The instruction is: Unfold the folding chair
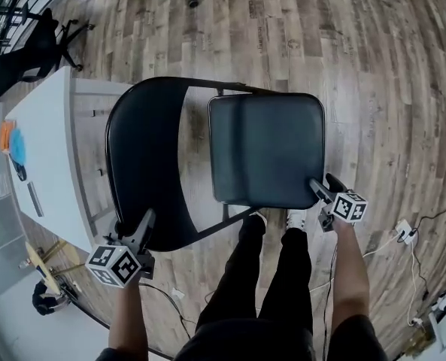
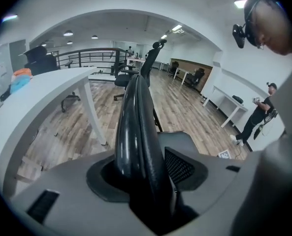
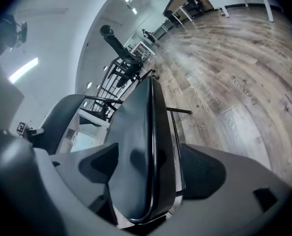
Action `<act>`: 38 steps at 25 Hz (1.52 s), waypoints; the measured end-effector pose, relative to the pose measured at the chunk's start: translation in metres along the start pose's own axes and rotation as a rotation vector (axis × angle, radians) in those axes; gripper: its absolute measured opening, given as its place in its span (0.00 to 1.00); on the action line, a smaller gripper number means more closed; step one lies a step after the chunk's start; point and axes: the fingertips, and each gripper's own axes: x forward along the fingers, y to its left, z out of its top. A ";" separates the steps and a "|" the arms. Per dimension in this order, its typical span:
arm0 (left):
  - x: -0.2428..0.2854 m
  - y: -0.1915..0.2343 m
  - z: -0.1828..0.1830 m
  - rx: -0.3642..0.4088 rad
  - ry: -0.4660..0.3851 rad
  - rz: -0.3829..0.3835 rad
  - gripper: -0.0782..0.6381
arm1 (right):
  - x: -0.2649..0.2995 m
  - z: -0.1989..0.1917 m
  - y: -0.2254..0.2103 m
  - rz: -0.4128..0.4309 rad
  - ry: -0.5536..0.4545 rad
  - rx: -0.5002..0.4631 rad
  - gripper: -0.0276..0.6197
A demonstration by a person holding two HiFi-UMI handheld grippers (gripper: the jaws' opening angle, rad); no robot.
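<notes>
Folding chair [image 1: 234,168] stood on the wood floor [image 1: 380,89] beside the white bench [image 1: 46,141], its seat [image 1: 271,138] looking near level. Left gripper [image 1: 142,224] straddled the backrest [image 1: 141,149] edge, jaws apart, not clamped. Right gripper [image 1: 318,190] sat likewise astride the seat's near corner. We judged unfolding nearly done — clamp both squarely, steady the back, press the seat fully down.

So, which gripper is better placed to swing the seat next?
Probably the right gripper: its open fingers straddle a corner of the seat. The left gripper straddles the backrest edge, so it suits steadying.
</notes>
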 end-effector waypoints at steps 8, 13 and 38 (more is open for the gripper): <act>0.009 -0.004 0.003 -0.012 -0.027 0.010 0.39 | 0.027 -0.022 -0.001 0.224 0.077 0.105 0.62; 0.005 -0.006 0.003 0.001 -0.029 0.026 0.37 | 0.035 -0.032 0.007 0.264 0.095 0.135 0.62; -0.089 -0.112 0.078 0.002 -0.124 0.016 0.22 | -0.043 0.001 0.178 0.380 0.101 0.187 0.62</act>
